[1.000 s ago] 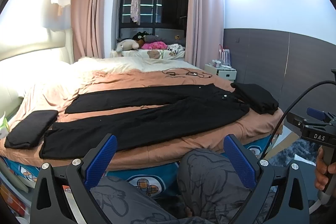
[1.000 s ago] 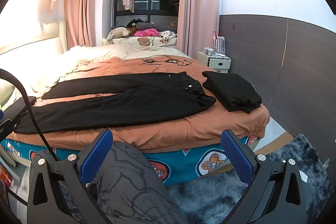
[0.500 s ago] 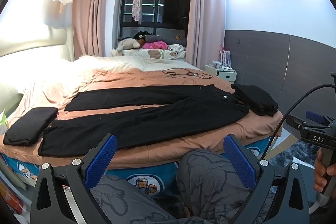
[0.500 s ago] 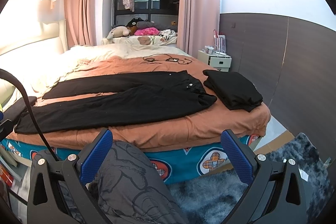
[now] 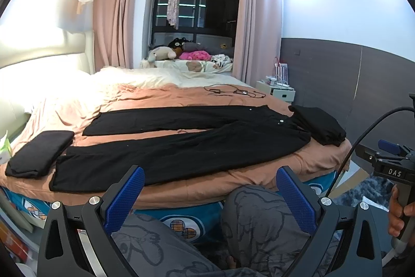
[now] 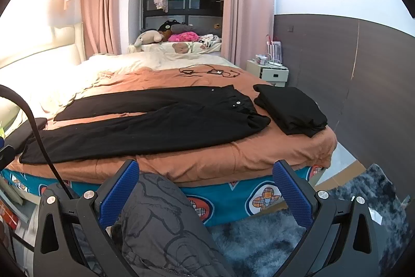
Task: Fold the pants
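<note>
Black pants (image 5: 181, 144) (image 6: 145, 123) lie flat across the bed's orange cover, waist to the right, both legs stretched left. My left gripper (image 5: 210, 188) is open, held off the bed's near edge above a person's knees in grey patterned trousers. My right gripper (image 6: 206, 186) is open too, also short of the bed, nothing between its blue pads (image 6: 290, 192). In the left wrist view the right gripper's handle (image 5: 391, 168) shows at the far right, held by a hand.
A folded black garment (image 5: 39, 153) lies at the bed's left end, a stack of folded black clothes (image 6: 290, 108) at the right end. Cables (image 6: 207, 70) rest further back on the bed (image 6: 233, 160). A white nightstand (image 6: 269, 73), a dark wall panel and a grey rug (image 6: 337, 225) are on the right.
Both grippers have shifted slightly; the bed view in the left wrist camera has slid a little to the right. Both grippers stay open, and the pants have not moved.
</note>
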The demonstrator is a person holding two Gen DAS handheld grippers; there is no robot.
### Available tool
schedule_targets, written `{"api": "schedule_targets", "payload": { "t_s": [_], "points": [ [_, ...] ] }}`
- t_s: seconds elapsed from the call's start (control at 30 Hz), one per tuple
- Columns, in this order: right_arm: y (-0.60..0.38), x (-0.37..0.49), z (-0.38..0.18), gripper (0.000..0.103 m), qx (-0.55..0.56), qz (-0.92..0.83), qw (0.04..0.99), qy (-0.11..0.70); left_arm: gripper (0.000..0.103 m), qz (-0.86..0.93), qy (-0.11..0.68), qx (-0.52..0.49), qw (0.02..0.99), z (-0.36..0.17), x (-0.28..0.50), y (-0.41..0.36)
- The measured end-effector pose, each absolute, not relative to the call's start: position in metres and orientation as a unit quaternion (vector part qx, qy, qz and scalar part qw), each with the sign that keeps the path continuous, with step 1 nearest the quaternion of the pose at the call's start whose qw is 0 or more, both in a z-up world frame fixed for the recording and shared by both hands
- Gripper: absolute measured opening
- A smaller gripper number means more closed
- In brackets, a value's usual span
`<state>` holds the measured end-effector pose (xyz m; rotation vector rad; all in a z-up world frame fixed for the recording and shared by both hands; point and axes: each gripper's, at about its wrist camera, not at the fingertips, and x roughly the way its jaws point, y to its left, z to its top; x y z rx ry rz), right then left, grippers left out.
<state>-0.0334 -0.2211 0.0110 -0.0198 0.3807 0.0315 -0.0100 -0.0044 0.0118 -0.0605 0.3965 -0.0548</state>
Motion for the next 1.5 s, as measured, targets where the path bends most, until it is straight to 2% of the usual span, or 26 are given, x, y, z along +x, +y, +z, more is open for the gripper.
{"api": "schedule_targets", "payload": {
  "t_s": [0.53, 1.03, 1.5],
  "points": [
    [-0.234, -0.010, 0.030, 0.103, -0.021, 0.056, 0.979, 0.195, 0.102, -0.001, 0.196, -0.045, 0.980, 0.029, 0.002, 0.027],
    [-0.272, 0.071, 0.041, 0.103, 0.007, 0.059, 0.974, 0.220, 0.102, 0.071, 0.234, -0.049, 0.968, 0.041, 0.055, 0.076],
    [-0.278, 0.126, 0.036, 0.103, 0.024, 0.033, 0.965, 0.257, 0.100, 0.117, 0.280, -0.092, 0.948, 0.006, 0.095, 0.134]
  ]
}}
